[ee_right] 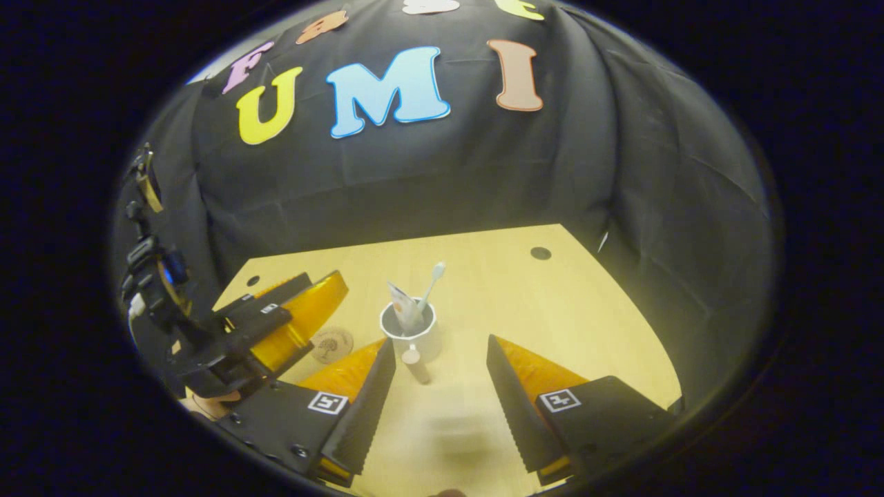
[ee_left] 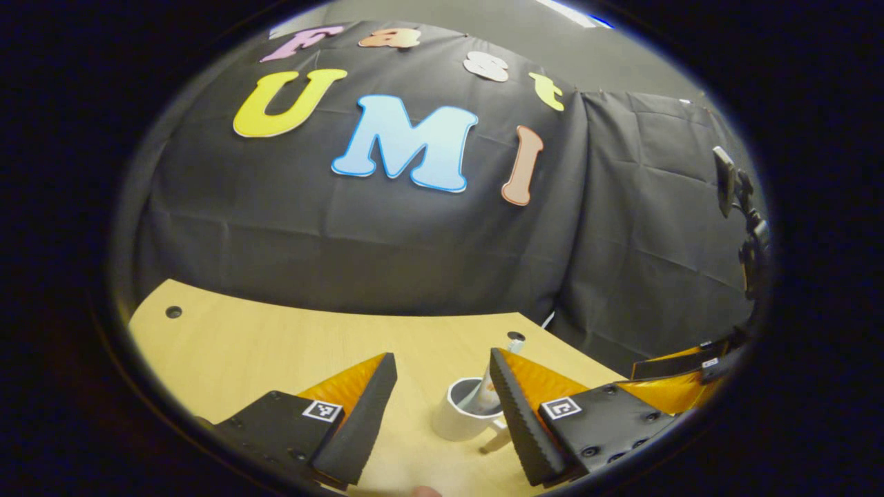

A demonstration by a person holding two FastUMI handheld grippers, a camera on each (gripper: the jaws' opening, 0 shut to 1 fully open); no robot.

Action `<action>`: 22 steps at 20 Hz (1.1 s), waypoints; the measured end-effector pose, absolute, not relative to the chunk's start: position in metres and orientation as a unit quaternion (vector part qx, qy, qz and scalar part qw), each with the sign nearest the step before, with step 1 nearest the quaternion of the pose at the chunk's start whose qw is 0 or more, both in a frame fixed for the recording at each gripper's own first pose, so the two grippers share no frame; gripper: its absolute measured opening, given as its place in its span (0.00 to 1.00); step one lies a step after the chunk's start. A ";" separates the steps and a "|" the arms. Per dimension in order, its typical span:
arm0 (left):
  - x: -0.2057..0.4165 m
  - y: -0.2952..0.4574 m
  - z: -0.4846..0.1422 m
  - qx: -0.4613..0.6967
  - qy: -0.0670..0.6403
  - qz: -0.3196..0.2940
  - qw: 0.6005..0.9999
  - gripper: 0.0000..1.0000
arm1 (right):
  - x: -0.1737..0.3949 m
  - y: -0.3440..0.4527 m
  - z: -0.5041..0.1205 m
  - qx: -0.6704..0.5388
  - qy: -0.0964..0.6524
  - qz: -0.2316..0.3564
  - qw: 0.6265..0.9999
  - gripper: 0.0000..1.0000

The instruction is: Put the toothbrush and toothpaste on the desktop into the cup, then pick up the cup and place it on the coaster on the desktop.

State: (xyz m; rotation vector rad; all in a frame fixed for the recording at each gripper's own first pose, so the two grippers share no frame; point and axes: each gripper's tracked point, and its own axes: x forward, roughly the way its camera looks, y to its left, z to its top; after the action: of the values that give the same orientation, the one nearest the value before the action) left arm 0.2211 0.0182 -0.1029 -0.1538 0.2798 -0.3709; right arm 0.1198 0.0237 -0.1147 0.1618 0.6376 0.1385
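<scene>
The white cup point(ee_right: 411, 333) is seen standing upright on the wooden bench point(ee_right: 552, 304), with the toothbrush point(ee_right: 432, 279) and toothpaste point(ee_right: 402, 304) held inside it. The round coaster point(ee_right: 331, 344) is found near its left. The right tongs point(ee_right: 440, 376) are spread open before the cup. The left tongs point(ee_left: 442, 407) are likewise open, gripping nothing.

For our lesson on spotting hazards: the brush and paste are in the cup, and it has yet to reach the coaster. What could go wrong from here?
1. The toothbrush and toothpaste stick up above the cup; a finger may knock them and tip it.
2. The left gripper hangs near the coaster, so the grippers may collide.
3. The right gripper, open, may grip the handle alone, and the cup may swing.
</scene>
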 end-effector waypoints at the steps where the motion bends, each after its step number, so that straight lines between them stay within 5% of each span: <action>1: 0.217 0.022 -0.095 -0.073 0.132 -0.175 0.973 0.89 | 0.123 0.028 -0.117 0.078 0.322 0.076 0.940 0.86; 12: 0.173 0.078 -0.057 -0.061 0.104 -0.079 0.990 0.89 | 0.141 0.056 -0.179 0.035 0.464 0.131 0.876 0.86; 22: 0.174 0.098 -0.054 -0.055 0.118 -0.147 0.981 0.89 | 0.167 0.071 -0.219 -0.036 0.575 0.092 0.812 0.87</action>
State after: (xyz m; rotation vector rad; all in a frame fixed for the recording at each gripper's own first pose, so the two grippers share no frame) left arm 0.1740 0.0975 -0.0545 -0.1109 0.2377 -0.2955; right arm 0.1669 0.0713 -0.2193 -0.0779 1.2286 0.1960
